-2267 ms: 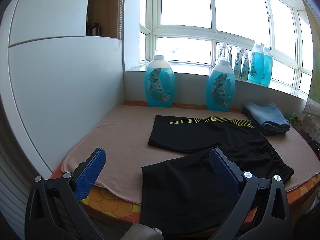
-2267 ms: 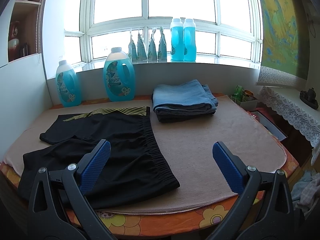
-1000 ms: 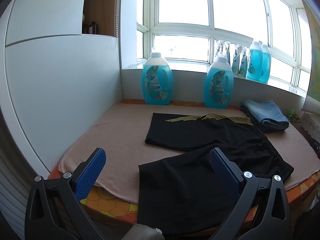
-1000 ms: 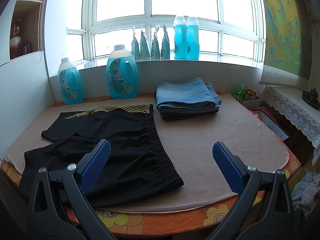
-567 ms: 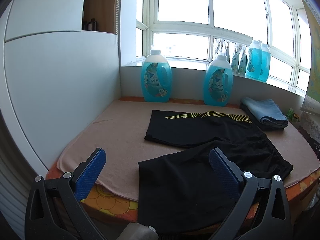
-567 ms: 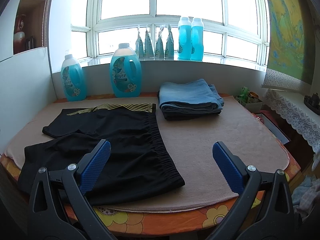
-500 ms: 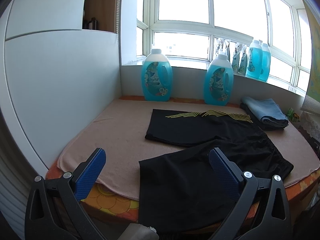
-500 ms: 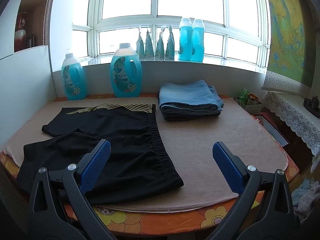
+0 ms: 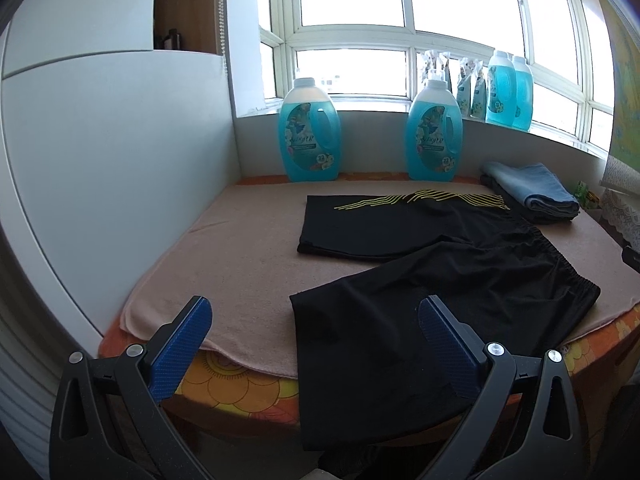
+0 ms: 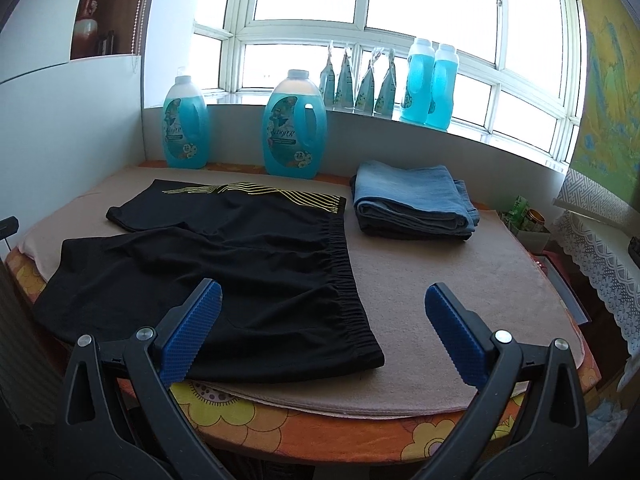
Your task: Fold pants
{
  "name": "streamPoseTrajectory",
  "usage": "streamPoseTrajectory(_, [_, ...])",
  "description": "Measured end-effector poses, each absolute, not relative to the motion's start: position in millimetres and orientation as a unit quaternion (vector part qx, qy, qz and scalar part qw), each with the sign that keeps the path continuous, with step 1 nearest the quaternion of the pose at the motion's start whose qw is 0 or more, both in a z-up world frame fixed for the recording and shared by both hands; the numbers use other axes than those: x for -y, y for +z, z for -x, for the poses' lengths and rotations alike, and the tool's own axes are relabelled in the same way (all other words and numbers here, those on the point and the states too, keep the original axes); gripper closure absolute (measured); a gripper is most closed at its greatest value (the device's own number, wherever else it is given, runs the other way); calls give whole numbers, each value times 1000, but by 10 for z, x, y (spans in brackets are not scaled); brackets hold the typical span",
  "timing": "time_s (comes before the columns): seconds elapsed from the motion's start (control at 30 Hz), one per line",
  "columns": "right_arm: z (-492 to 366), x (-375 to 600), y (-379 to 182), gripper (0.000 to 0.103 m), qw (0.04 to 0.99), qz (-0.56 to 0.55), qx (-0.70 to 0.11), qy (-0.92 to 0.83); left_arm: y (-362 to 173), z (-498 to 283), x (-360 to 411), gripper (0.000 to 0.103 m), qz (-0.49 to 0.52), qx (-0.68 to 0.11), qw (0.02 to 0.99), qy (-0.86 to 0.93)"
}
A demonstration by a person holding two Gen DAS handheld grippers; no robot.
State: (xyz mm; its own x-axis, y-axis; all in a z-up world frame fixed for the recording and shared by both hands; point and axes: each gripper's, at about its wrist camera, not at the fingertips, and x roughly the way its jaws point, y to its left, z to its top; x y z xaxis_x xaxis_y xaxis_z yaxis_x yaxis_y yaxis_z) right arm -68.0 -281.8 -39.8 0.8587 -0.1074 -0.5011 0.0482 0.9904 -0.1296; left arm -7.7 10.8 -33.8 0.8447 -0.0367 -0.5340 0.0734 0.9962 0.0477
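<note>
Left gripper (image 9: 314, 322) stands wide apart and empty, held off the near edge of the counter (image 9: 240, 264), its right finger over the near leg hem of the pants (image 9: 432, 280). Right gripper (image 10: 320, 308) is likewise spread wide and empty, hovering off the near edge with its left finger above the waistband corner. The pants, black shorts with yellow striping, lie flat on the tan mat (image 10: 460, 280) toward the left half of the counter, waistband toward the centre, one leg toward the back edge, the near leg hanging slightly over the front edge. No fold appears started. Folded blue garments (image 10: 414, 204) sit just beside the waistband's far corner; two detergent bottles (image 10: 294, 124) stand along the back edge. Risks, as judged: the overhanging near leg could slide off if pulled unevenly; a grip taking only the top fabric layer would leave the fold skewed; a sweep toward the back could disturb the folded stack or bottles.
</note>
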Motion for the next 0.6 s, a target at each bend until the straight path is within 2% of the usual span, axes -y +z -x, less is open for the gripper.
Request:
streamPoseTrajectory(0.1, [627,2816,-531,0,954,49,-295,-37,-460,93,-152,3,-43,-297,954,-28])
streamPoseTrajectory(0.23, [541,2926,-723,9,941,6,-336,-44,-649,113,-224,7,-48,-326,944,-30])
streamPoseTrajectory(0.33, [475,3084,-870,12,929,-35,-362,-61,-818,107,-291,15,-42,-356,933,-37])
streamPoseTrajectory(0.4, [451,3169,-938,17,923,-57,-375,-65,-930,94,-329,20,-31,-375,925,-43])
streamPoseTrajectory(0.47, [407,3206,-956,30,919,-73,-383,-54,-1055,69,-369,25,-20,-394,918,-45])
streamPoseTrajectory(0.6, [248,3049,-807,34,925,-66,-373,-14,-1216,14,-450,34,2,-419,907,-47])
